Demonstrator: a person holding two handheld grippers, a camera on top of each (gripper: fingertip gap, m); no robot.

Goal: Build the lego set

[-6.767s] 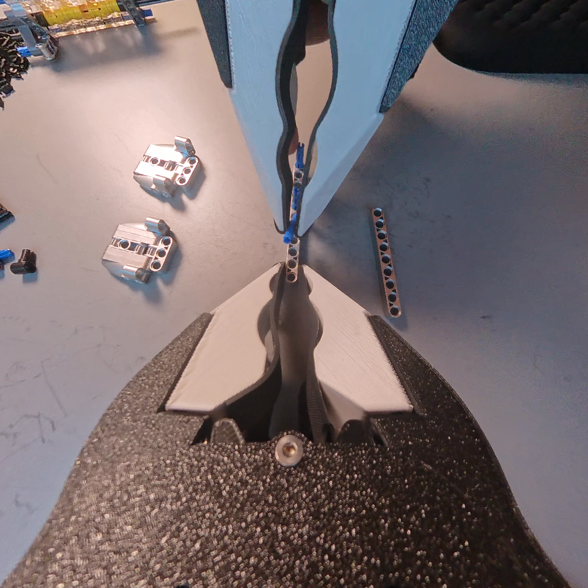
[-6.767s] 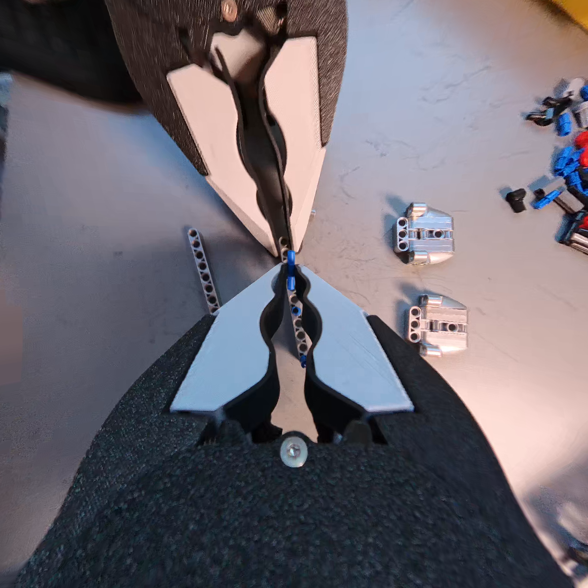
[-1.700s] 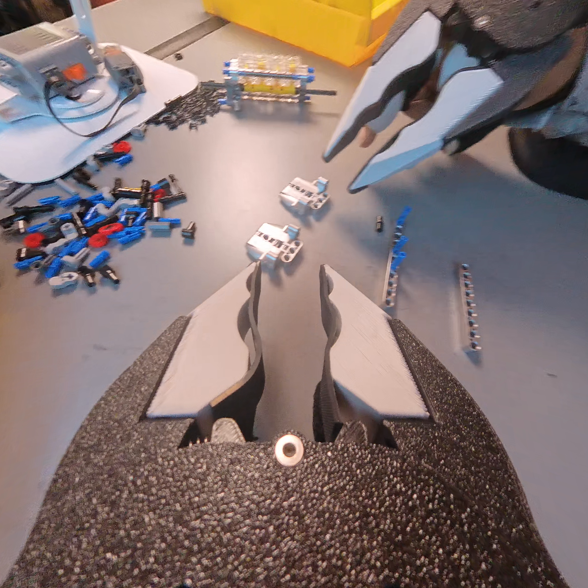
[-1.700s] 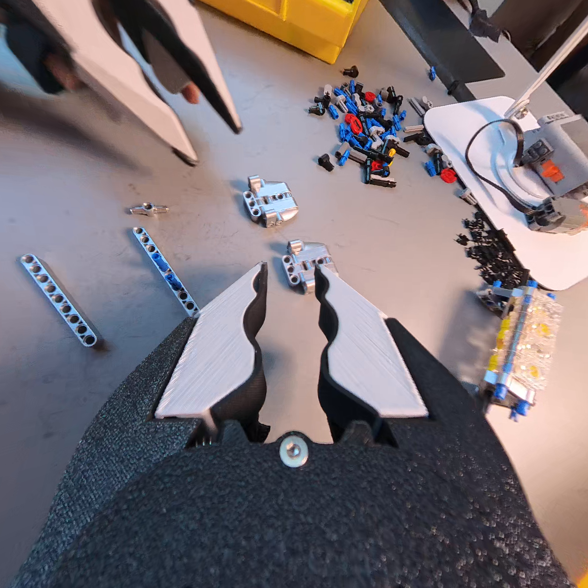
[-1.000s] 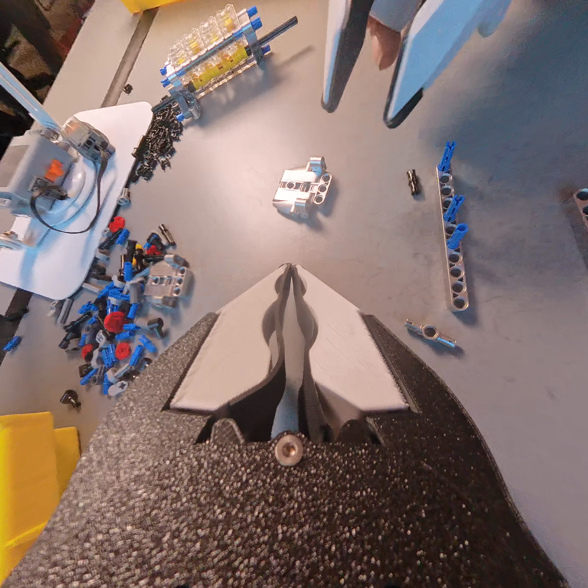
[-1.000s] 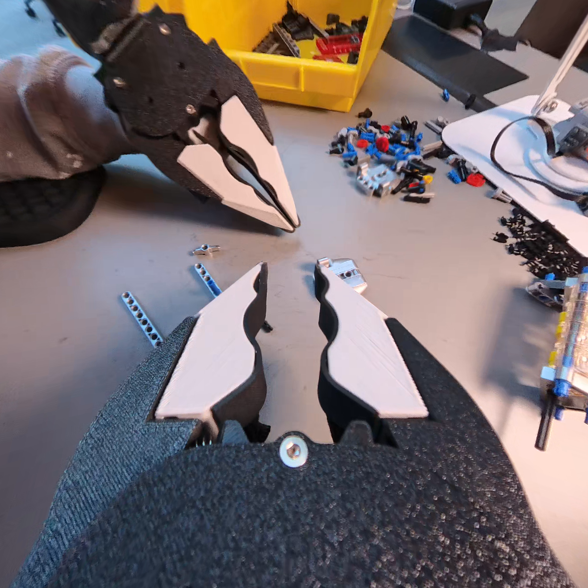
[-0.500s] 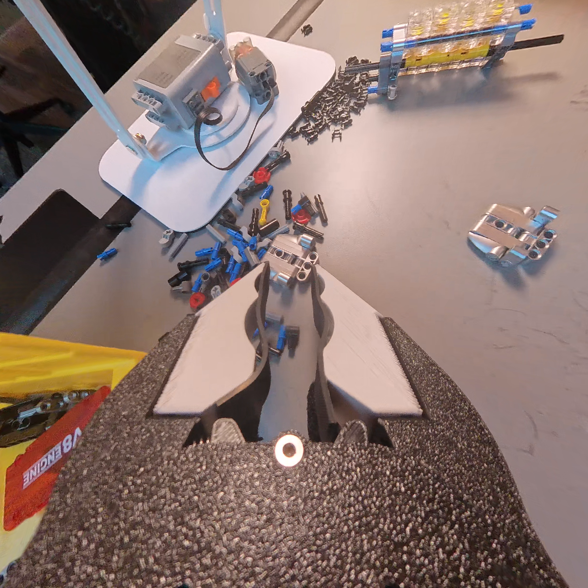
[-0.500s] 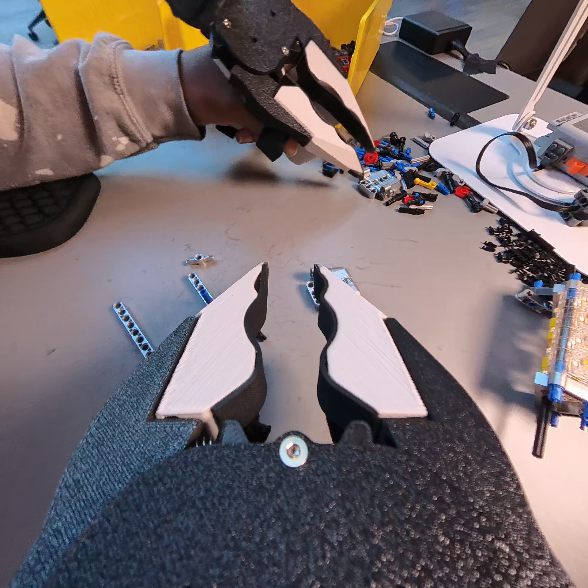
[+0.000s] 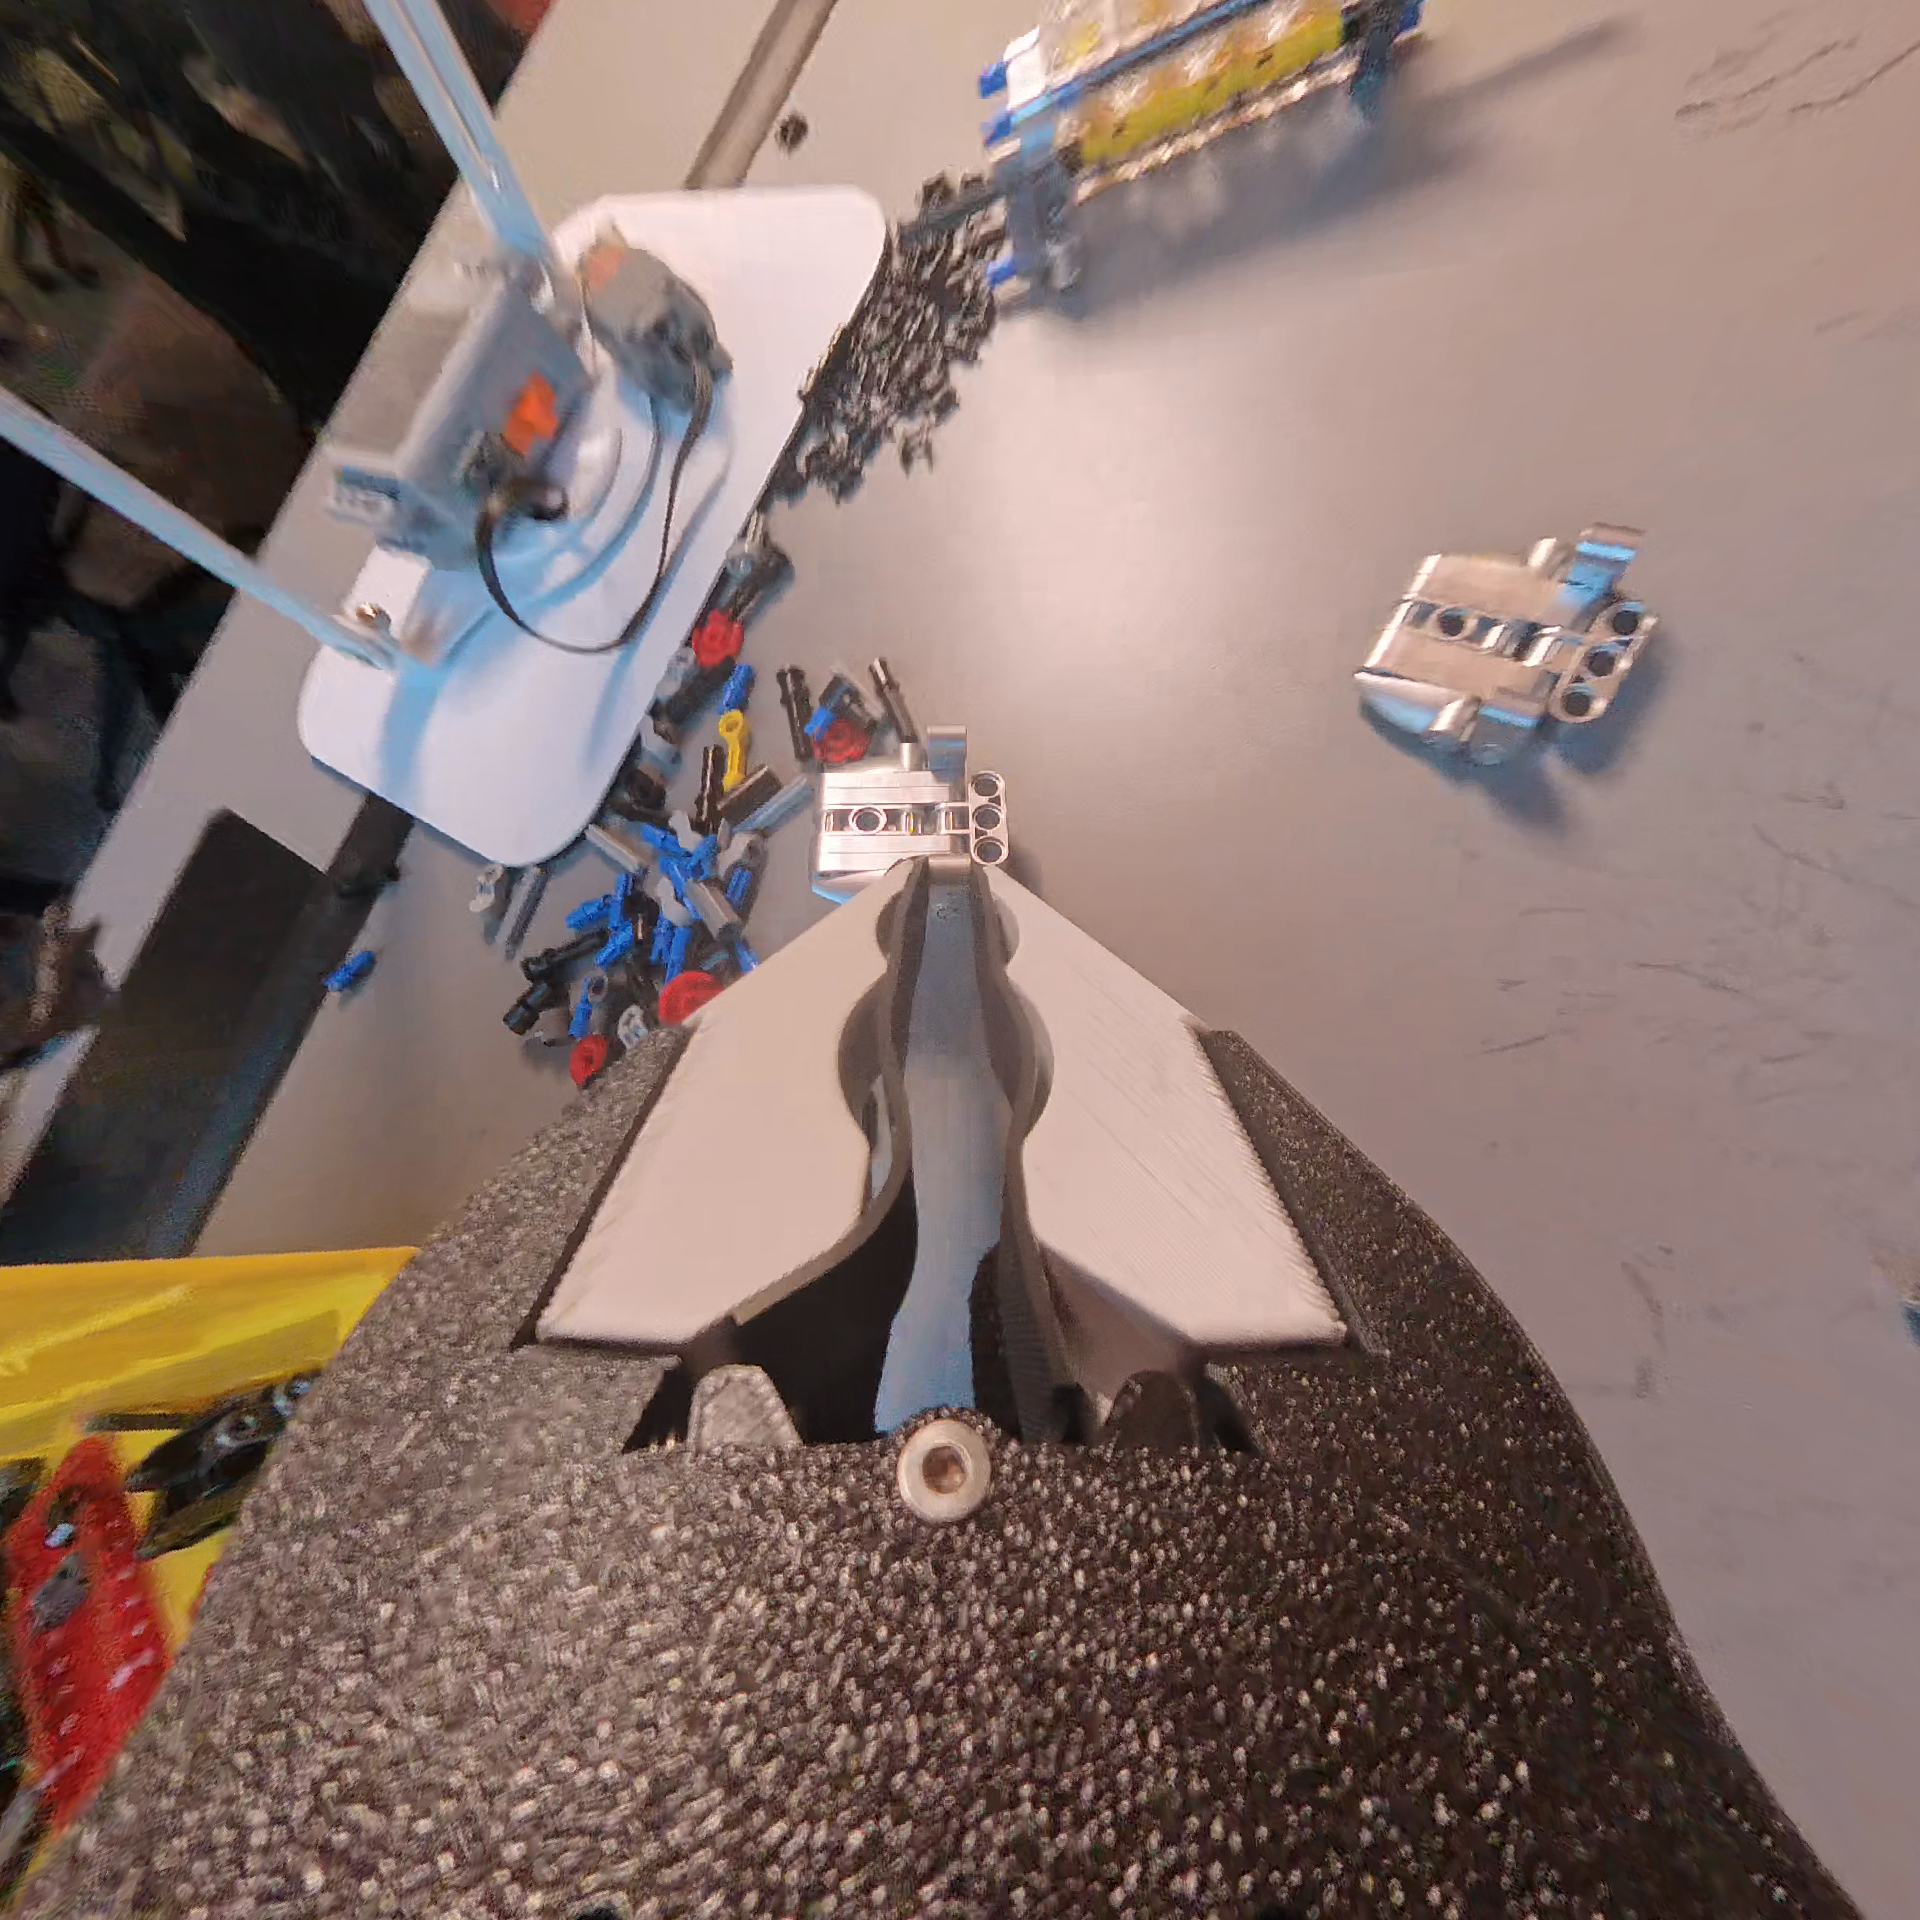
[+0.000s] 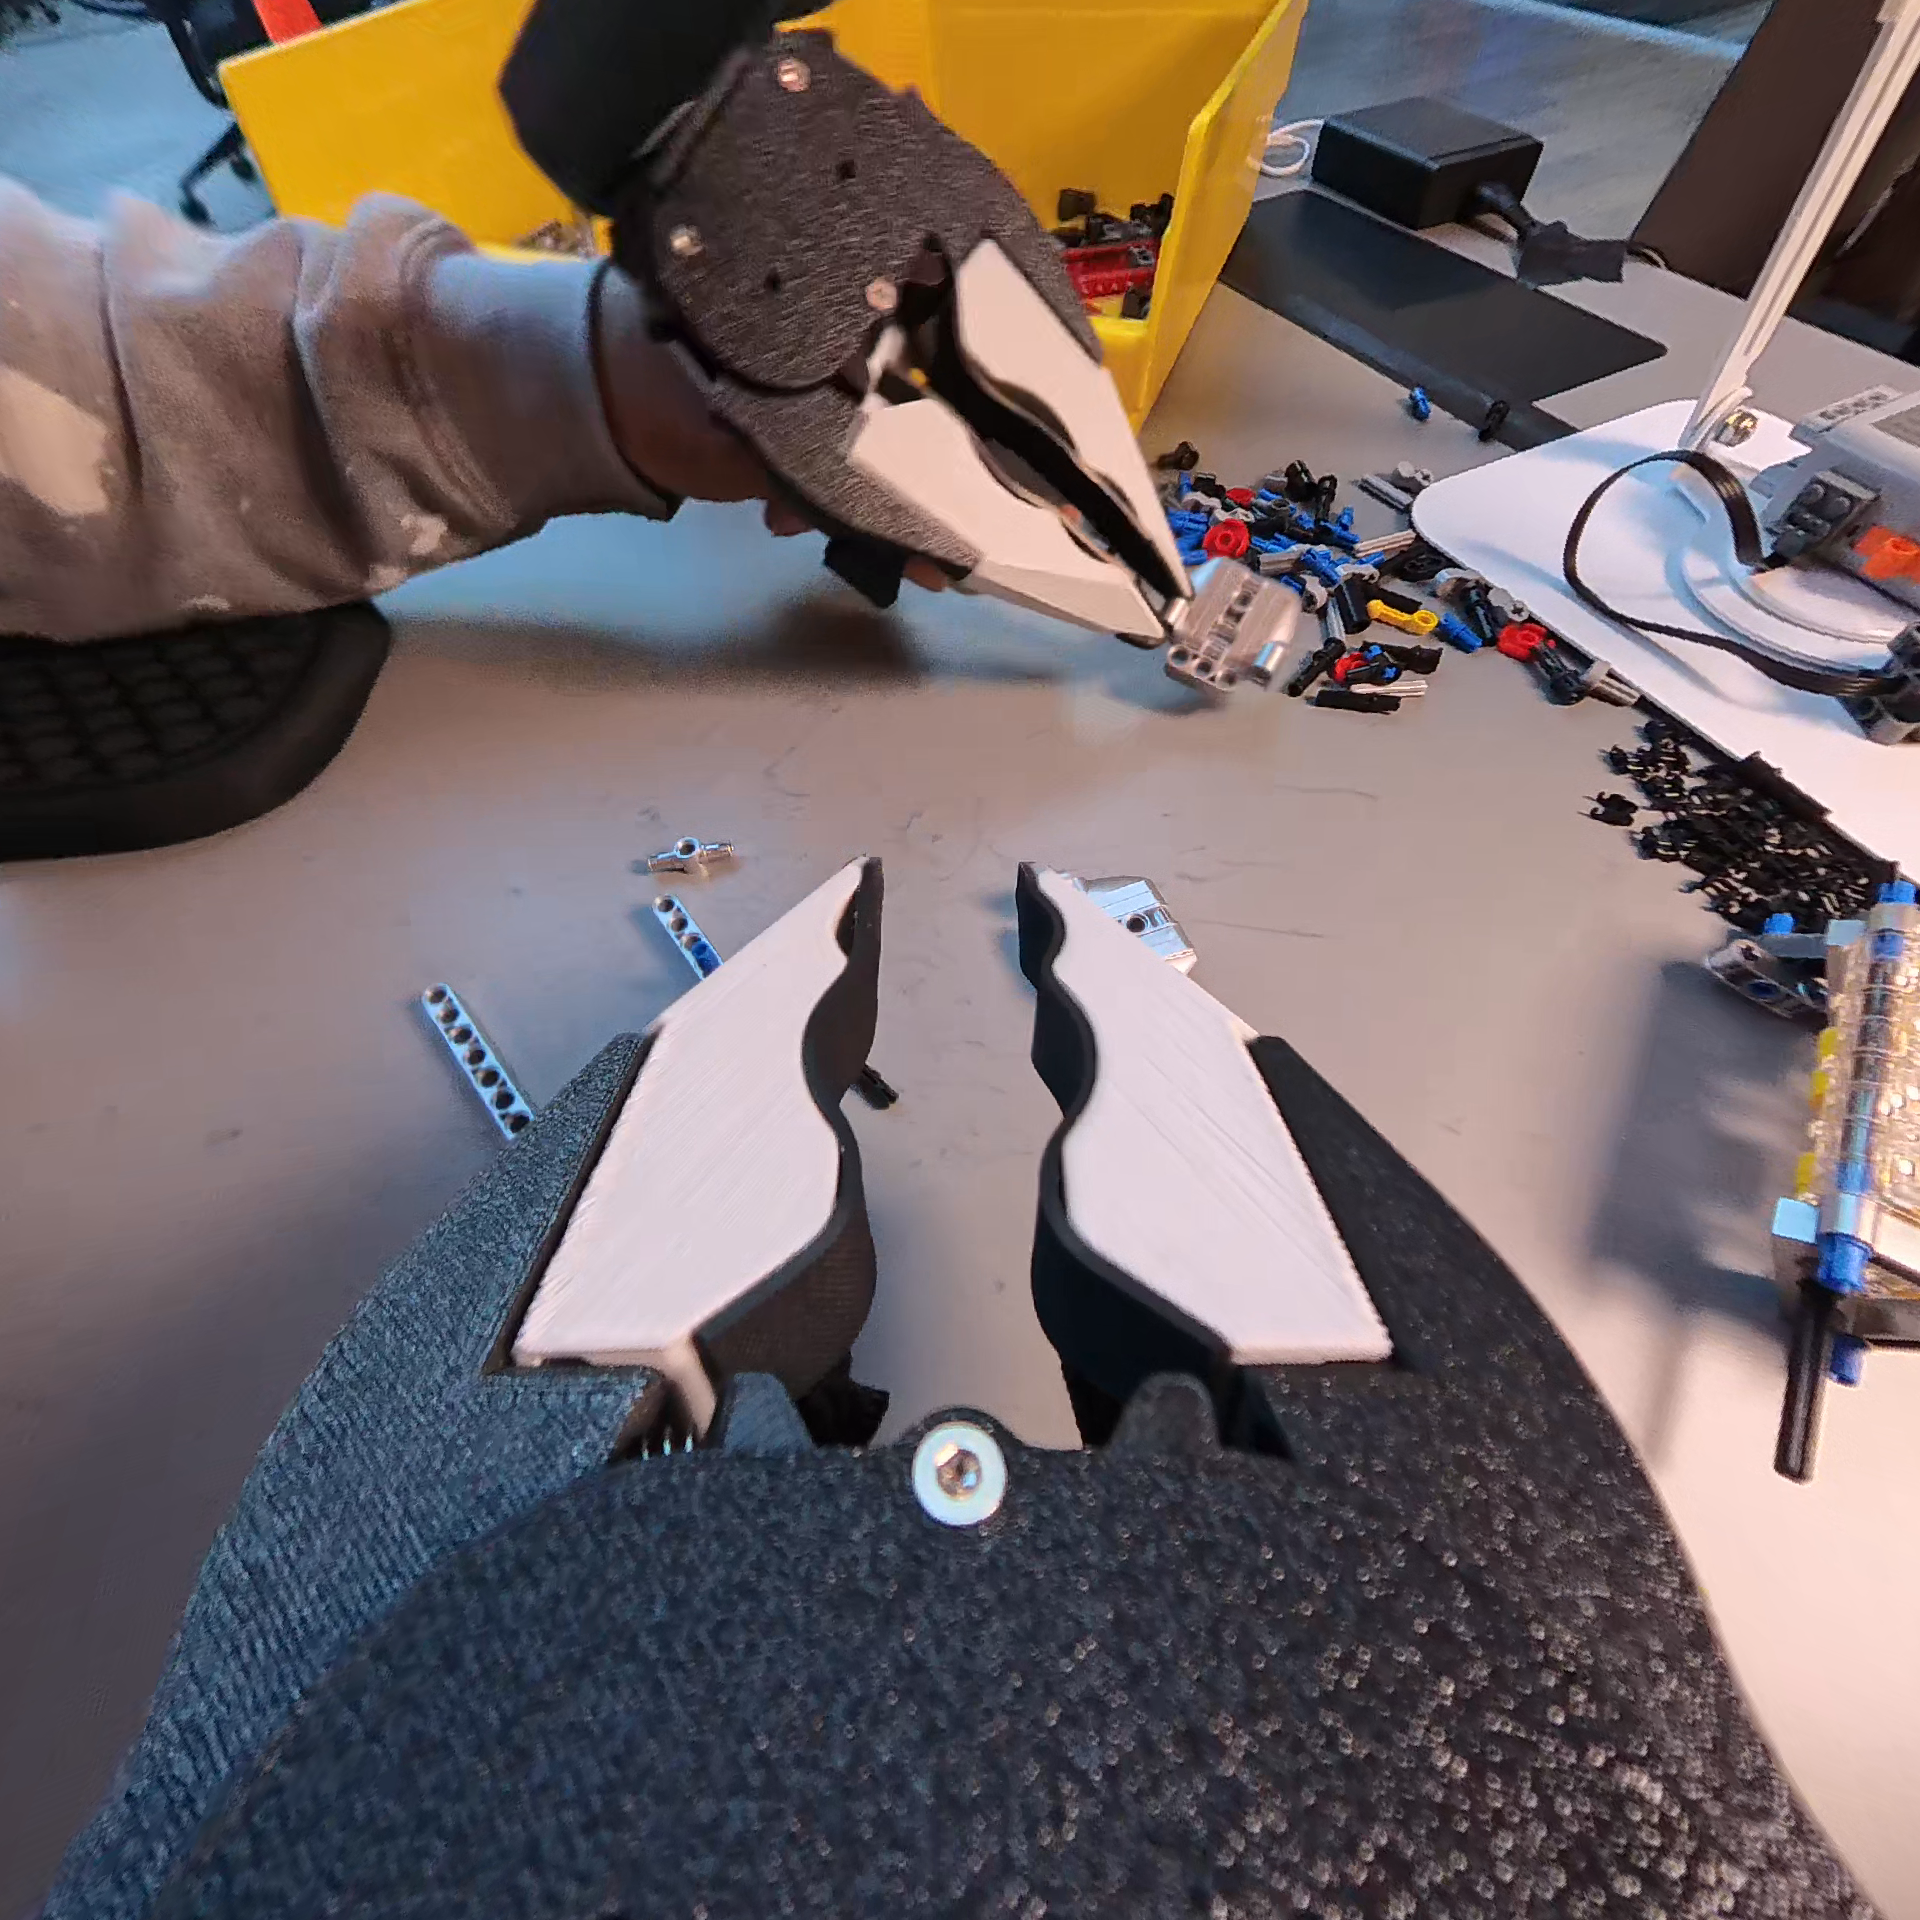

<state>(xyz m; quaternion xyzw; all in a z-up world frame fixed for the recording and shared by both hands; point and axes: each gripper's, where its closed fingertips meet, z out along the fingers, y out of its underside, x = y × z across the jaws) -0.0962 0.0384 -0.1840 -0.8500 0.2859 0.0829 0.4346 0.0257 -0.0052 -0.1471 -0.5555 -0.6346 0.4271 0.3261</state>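
the left gripper point(image 9: 948, 875) grips a silver holed panel piece point(image 9: 902, 821) beside the pile of small mixed connector pins point(image 9: 675, 904); a second silver holed panel piece point(image 9: 1507, 649) lies well right; the white flat base plate point(image 9: 582, 520) sits behind the pile.

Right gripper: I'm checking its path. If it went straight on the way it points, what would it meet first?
The right gripper is open, over bare table. Straight on, the line seems to reach the silver panel that the left gripper grips beside the parts pile; depth is unclear.
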